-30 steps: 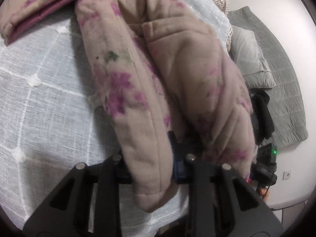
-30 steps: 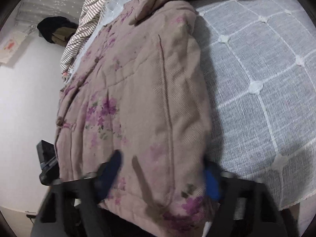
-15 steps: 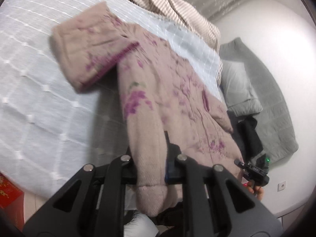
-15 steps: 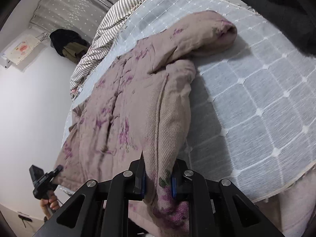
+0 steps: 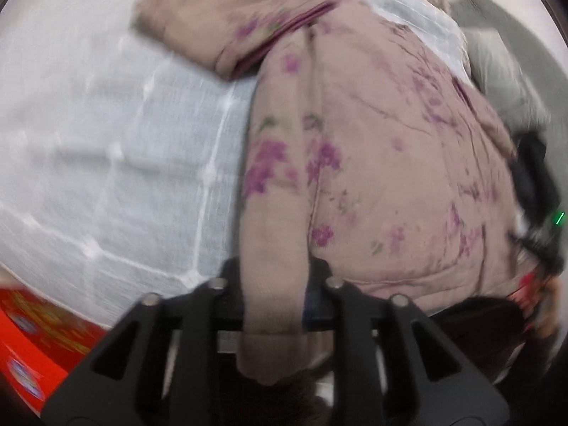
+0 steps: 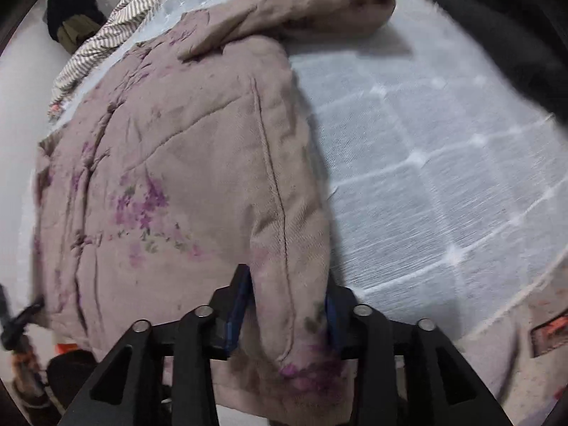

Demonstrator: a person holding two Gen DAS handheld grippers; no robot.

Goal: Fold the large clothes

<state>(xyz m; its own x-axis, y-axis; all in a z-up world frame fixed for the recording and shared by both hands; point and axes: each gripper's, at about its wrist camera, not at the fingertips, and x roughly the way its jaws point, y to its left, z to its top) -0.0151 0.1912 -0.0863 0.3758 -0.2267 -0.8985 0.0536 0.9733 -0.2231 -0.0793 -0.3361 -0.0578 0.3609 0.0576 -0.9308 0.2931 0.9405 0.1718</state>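
The padded beige jacket with purple flower print (image 5: pixel 390 149) is lying spread on the white checked bedspread (image 5: pixel 106 142), its hem hanging over the bed's near edge and one sleeve (image 6: pixel 301 7) stretching away from the jacket's far shoulder. The left hand-held gripper (image 5: pixel 273 284) is straddling a thick roll of one side of the hem, its jaws having just been opening; the right hand-held gripper (image 6: pixel 287 305) is doing likewise on the opposite side. To fold well, both should be re-pinching firmly before lifting, keeping the hem level and taut between them
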